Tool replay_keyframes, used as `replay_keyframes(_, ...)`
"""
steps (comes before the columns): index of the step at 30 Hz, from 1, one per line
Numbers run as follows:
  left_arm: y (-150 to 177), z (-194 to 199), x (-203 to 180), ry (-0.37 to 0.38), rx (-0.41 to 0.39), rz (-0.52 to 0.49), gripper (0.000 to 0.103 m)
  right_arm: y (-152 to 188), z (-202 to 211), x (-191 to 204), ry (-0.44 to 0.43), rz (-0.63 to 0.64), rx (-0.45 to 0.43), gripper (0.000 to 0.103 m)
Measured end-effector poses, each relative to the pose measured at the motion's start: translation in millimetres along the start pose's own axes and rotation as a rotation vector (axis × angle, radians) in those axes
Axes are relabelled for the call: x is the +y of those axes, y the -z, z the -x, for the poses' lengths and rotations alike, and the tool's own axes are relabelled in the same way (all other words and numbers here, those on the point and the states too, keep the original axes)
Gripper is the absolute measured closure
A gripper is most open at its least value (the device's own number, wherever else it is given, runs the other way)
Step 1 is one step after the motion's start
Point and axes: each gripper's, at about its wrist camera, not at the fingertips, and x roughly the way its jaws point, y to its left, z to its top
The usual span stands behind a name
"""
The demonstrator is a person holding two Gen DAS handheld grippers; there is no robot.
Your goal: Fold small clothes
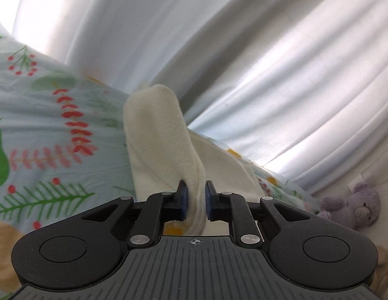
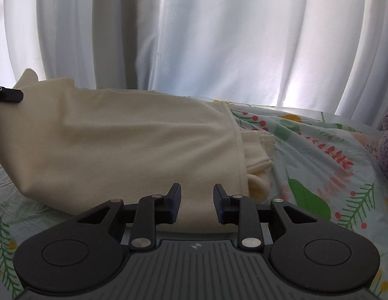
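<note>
Two grippers work here: the left gripper [image 1: 196, 201] pinches the cream cloth [image 2: 134, 145] lying long across the flowery bed sheet [image 2: 319, 155], just ahead of the open, empty right gripper [image 2: 197, 203].

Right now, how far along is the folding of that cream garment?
Midway, it seems. Done: the cream garment already lies doubled on the floral sheet. In hand: the left gripper pinches a lifted edge. Left: laying that edge down; the right gripper hovers, jaws open.
</note>
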Motion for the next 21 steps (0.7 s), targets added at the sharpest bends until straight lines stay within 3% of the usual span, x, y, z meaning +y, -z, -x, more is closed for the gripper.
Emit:
replay_keyframes(3,15,-30,-36,0.011,0.057,-0.114,0.087,-1,0,-13,0.031,-0.038,-0.007,0.076)
replay_keyframes(6,37,-69,-50,-0.011,0.155,-0.122,0.086,0,0,-21,0.043,-0.069,0.002,0.076)
replay_keyframes(8,53,-88,-55,-0.052,0.180,-0.139,0.082,2,0,-24,0.041,-0.071,0.007,0.075)
replay_keyframes(12,64,-82,-73,-0.079,0.160,-0.219,0.081,4,0,-26,0.039,-0.074,0.015,0.075)
replay_keyframes(16,48,-45,-80,-0.019,0.117,-0.167,0.081,4,-1,-27,0.046,-0.068,0.010,0.075)
replay_keyframes(19,42,-24,-77,-0.055,0.051,-0.171,0.078,4,-4,-28,0.048,-0.068,0.020,0.075)
replay_keyframes(21,42,-24,-72,-0.120,0.037,-0.179,0.078,5,-7,-27,0.048,-0.065,0.029,0.075)
